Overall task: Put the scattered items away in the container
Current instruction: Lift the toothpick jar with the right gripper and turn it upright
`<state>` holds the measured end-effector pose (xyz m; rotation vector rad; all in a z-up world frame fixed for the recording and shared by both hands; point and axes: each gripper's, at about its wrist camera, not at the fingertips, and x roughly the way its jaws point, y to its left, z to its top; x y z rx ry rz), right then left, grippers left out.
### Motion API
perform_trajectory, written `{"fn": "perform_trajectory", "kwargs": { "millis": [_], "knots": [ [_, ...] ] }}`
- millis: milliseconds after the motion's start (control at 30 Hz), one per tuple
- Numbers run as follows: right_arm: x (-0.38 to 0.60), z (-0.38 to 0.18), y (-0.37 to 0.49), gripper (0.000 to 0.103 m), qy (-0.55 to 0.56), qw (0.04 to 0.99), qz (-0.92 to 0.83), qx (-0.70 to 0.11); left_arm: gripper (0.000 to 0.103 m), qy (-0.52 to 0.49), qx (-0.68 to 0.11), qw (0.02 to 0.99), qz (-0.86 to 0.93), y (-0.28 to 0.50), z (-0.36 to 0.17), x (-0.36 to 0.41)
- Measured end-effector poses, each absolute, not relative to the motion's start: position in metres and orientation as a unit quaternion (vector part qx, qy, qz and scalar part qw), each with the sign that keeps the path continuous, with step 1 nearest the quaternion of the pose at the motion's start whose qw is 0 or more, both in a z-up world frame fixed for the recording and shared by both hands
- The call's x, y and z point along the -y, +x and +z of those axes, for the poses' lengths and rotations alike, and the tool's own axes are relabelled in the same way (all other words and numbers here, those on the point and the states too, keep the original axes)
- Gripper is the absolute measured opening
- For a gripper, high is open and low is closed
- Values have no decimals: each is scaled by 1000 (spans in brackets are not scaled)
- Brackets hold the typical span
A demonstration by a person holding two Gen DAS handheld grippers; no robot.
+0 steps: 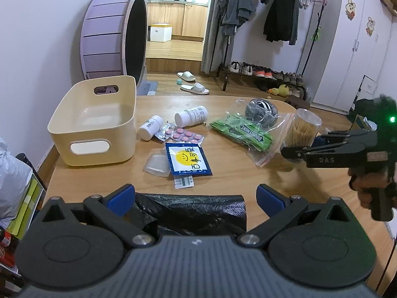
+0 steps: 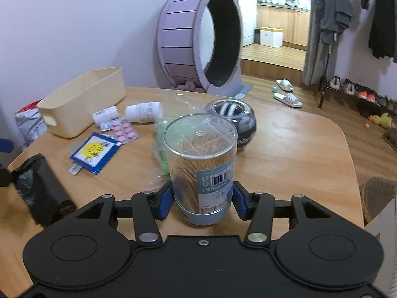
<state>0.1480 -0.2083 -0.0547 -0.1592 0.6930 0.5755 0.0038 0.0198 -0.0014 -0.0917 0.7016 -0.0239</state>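
Note:
A cream plastic bin (image 1: 94,121) stands empty at the table's left; it also shows in the right wrist view (image 2: 82,101). My right gripper (image 2: 202,200) is shut on a clear toothpick jar (image 2: 202,166), near its base, upright. The jar (image 1: 304,130) and right gripper (image 1: 295,152) show at the right of the left wrist view. My left gripper (image 1: 196,197) is open with a black bag roll (image 1: 191,211) between its fingers. Two white pill bottles (image 1: 191,115) (image 1: 150,126), a pink pill blister (image 1: 184,134) and a blue sachet (image 1: 188,159) lie scattered.
A zip bag of green packets (image 1: 245,131) and a dark gyro ball (image 1: 263,110) lie by the jar. A small clear packet (image 1: 157,164) lies by the sachet. A purple cat wheel (image 1: 111,34) stands behind the table. Silver bag at far left (image 1: 12,171).

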Motion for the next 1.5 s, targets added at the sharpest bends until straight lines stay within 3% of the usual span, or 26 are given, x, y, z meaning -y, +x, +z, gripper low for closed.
{"fn": "perform_trajectory", "kwargs": {
  "millis": [500, 733, 767, 900, 1033, 1167, 1233, 1300, 1500],
  "knots": [
    [165, -49, 104, 49, -224, 831, 371, -349, 103, -52, -336, 940, -15, 2, 0, -23],
    [168, -45, 102, 50, -202, 831, 388, -344, 103, -49, -337, 940, -17, 2, -1, -20],
    [169, -46, 103, 52, -196, 832, 389, -344, 103, -50, -337, 940, -16, 2, -1, -21],
    [173, -53, 102, 80, -172, 843, 386, -333, 103, -52, -338, 940, -16, 2, -1, -21],
    [175, -61, 100, 80, -161, 845, 388, -332, 103, -52, -337, 940, -17, 2, -1, -22],
    [179, -66, 103, 71, -141, 851, 380, -334, 103, -56, -334, 941, -16, 2, -1, -23],
    [181, -67, 105, 64, -125, 853, 380, -334, 103, -56, -334, 941, -15, 2, -1, -24],
    [182, -69, 107, 50, -111, 850, 388, -338, 103, -57, -335, 941, -14, 2, -1, -24],
    [189, -56, 107, 49, -85, 861, 385, -321, 103, -56, -334, 941, -13, 2, -1, -24]
  ]
}}
